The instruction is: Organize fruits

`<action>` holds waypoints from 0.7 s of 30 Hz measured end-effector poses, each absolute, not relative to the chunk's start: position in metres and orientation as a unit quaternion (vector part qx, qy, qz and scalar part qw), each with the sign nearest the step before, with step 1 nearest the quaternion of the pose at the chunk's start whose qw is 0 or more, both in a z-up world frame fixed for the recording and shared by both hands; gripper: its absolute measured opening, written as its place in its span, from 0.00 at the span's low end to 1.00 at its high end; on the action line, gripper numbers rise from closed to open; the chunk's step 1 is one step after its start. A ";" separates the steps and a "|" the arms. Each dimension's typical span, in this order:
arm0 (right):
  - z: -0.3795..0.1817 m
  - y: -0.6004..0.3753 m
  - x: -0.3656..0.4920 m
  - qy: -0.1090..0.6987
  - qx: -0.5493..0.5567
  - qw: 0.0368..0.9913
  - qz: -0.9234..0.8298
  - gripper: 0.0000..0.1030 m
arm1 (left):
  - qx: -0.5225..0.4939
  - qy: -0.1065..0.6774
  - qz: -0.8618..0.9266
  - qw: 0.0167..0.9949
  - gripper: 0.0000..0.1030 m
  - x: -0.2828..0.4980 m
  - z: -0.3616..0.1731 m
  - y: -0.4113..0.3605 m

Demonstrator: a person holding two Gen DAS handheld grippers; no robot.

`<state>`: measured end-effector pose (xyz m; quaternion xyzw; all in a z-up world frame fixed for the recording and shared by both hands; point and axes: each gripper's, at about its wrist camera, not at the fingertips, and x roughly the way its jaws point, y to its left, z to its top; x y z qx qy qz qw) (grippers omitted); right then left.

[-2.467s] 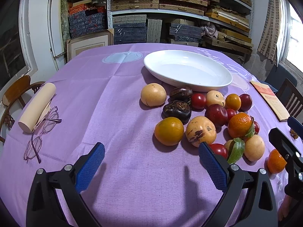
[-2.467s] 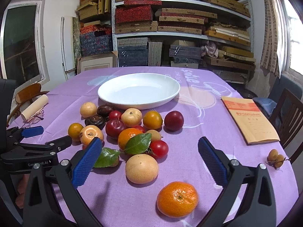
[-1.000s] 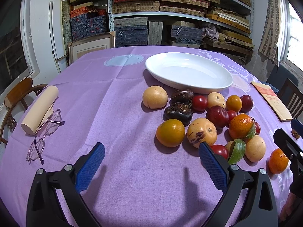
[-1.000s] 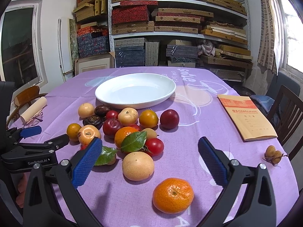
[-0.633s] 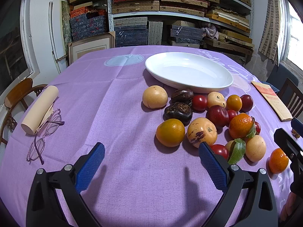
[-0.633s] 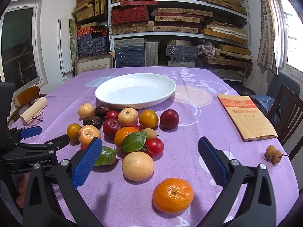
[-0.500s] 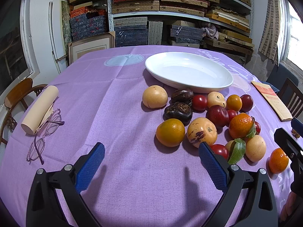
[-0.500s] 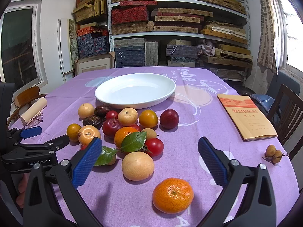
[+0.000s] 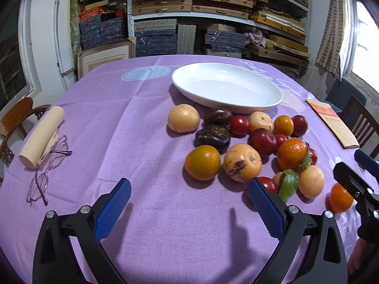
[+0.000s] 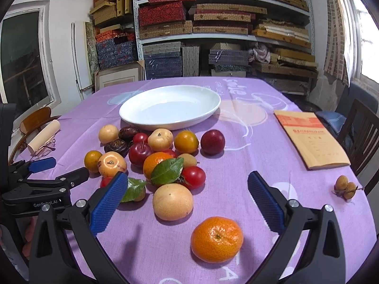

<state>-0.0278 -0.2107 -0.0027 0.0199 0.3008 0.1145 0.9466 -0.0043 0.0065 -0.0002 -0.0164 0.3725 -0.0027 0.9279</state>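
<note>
**Operator:** Right wrist view, stock by size. Purple tablecloth (image 10: 236, 142). White dish (image 10: 170, 108), nothing in it. Fruit heap (image 10: 156, 156) just in front of it. Lone mandarin (image 10: 216, 239), nearest me, apart from the heap.

**Checker:** Tools?

**Operator:** My right gripper (image 10: 184, 198): jaws wide, holding nothing. My left gripper (image 9: 189, 208): the same, over bare cloth.

**Checker:** Step?

**Operator:** No fruit moved yet, I judge. Next: lower the right jaws around the mandarin, close gently, since it could roll, then carry it to the dish.
</note>
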 end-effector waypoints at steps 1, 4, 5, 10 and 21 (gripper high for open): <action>-0.004 -0.213 -0.028 0.309 0.023 0.944 0.117 0.96 | -0.018 0.377 -0.011 0.926 0.97 -0.004 -0.001 0.006; -0.009 -0.220 -0.033 0.326 0.026 0.938 0.116 0.96 | -0.027 0.394 -0.033 0.918 0.97 0.001 -0.004 0.003; -0.009 -0.223 -0.036 0.329 0.025 0.937 0.116 0.96 | -0.033 0.404 -0.046 0.913 0.97 0.005 -0.005 0.003; -0.009 -0.241 -0.043 0.326 0.029 0.939 0.106 0.96 | -0.066 0.434 -0.081 0.895 0.97 0.029 -0.012 0.005; -0.008 -0.260 -0.043 0.316 0.081 0.938 0.120 0.96 | -0.084 0.432 -0.055 0.897 0.97 0.041 -0.014 0.027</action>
